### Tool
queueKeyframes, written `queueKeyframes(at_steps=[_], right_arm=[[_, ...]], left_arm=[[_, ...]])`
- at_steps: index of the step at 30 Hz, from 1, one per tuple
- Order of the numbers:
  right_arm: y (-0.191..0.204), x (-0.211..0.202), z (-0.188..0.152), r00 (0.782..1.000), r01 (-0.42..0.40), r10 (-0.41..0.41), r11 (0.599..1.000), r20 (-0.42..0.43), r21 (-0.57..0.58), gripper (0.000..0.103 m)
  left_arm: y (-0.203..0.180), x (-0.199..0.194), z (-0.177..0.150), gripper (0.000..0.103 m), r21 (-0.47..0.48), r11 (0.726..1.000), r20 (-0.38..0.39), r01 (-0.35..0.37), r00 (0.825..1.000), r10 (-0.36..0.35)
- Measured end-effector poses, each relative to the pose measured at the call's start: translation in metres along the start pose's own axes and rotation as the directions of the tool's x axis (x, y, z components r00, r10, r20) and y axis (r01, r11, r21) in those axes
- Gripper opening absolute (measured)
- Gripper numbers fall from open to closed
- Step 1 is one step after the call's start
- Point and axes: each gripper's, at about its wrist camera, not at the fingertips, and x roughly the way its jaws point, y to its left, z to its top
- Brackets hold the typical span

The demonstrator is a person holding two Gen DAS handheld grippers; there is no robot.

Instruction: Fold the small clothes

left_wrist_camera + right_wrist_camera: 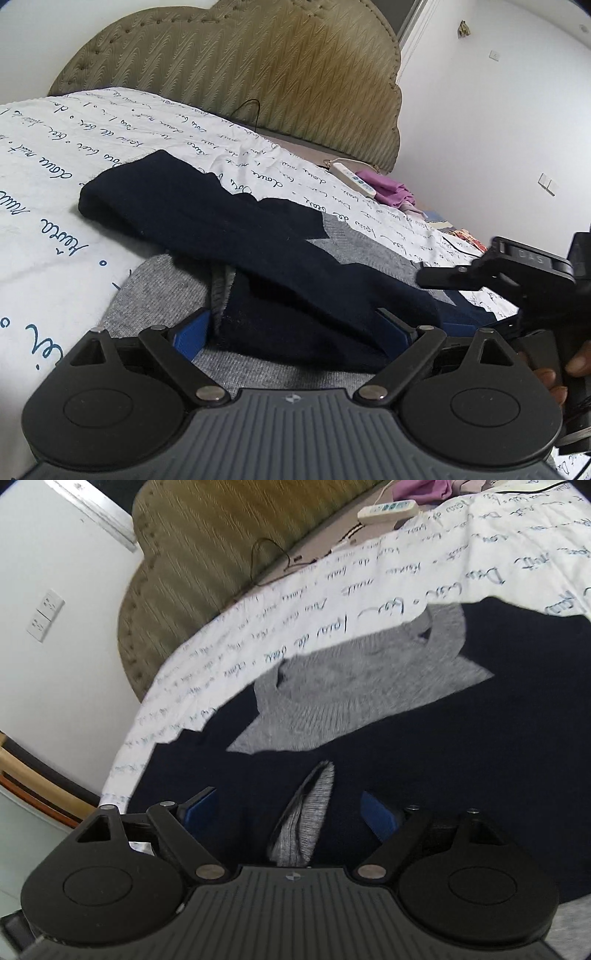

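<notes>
A navy and grey knit sweater (258, 236) lies on a bed's white cover printed with blue script (55, 155). One navy sleeve (155, 192) is folded slantwise across the body. My left gripper (295, 328) is open just above the sweater's near edge, and a navy fold lies loose between its blue pads (194, 332). The right gripper's black body (517, 269) shows at the right edge of the left wrist view. In the right wrist view the right gripper (290, 808) is open over the navy part (480, 757), with a grey ribbed strip (310, 812) between its fingers. The grey collar area (351, 686) lies beyond.
An olive padded headboard (258, 74) stands behind the bed. A white remote-like unit (354, 177) and purple cloth (391, 188) lie near it. A black cable (266, 554) trails by the headboard. Wall sockets (44, 616) and a hand (554, 376) are in view.
</notes>
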Motion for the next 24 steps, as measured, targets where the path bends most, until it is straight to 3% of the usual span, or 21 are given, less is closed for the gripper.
queueKeyframes(at_steps=[3, 5, 7, 9, 10, 11, 16, 19, 24], right_arm=[[0.006, 0.007, -0.005, 0.999, -0.046, 0.046, 0.999, -0.015, 0.025, 0.077], [0.013, 0.011, -0.008, 0.999, -0.030, 0.030, 1.000, -0.030, -0.004, 0.059], [0.017, 0.016, -0.011, 0.999, -0.007, 0.006, 0.999, -0.037, -0.031, 0.053], [0.015, 0.015, -0.011, 1.000, -0.006, 0.005, 1.000, -0.029, -0.030, 0.039], [0.014, 0.015, -0.012, 1.000, 0.004, -0.005, 1.000, -0.027, -0.027, 0.023], [0.013, 0.017, -0.011, 0.999, 0.014, -0.014, 1.000, -0.029, -0.025, 0.020], [0.014, 0.014, -0.009, 1.000, -0.003, 0.003, 1.000, -0.021, -0.028, 0.021], [0.014, 0.011, -0.007, 1.000, -0.003, 0.003, 1.000, -0.009, -0.030, 0.029], [-0.003, -0.004, 0.002, 0.998, -0.053, 0.051, 0.997, 0.043, 0.063, 0.043]], left_arm=[[0.000, 0.000, 0.000, 0.094, -0.003, 1.000, 0.000, 0.002, 1.000, -0.002], [0.001, 0.000, 0.000, 0.094, -0.004, 1.000, 0.000, 0.002, 1.000, -0.002], [0.000, 0.000, 0.000, 0.094, -0.005, 1.000, 0.000, 0.002, 1.000, -0.002], [0.000, 0.000, 0.000, 0.094, -0.006, 1.000, 0.000, 0.002, 1.000, -0.002], [0.000, 0.000, 0.000, 0.094, -0.005, 1.000, 0.000, 0.002, 1.000, -0.002], [0.000, 0.000, 0.000, 0.094, -0.005, 1.000, 0.000, 0.002, 1.000, -0.002], [0.000, 0.000, 0.000, 0.094, -0.007, 1.000, -0.001, 0.003, 1.000, -0.003], [0.001, 0.000, -0.001, 0.094, -0.007, 1.000, -0.001, 0.003, 1.000, -0.003], [0.001, 0.000, -0.001, 0.094, -0.008, 1.000, -0.001, 0.004, 1.000, -0.004]])
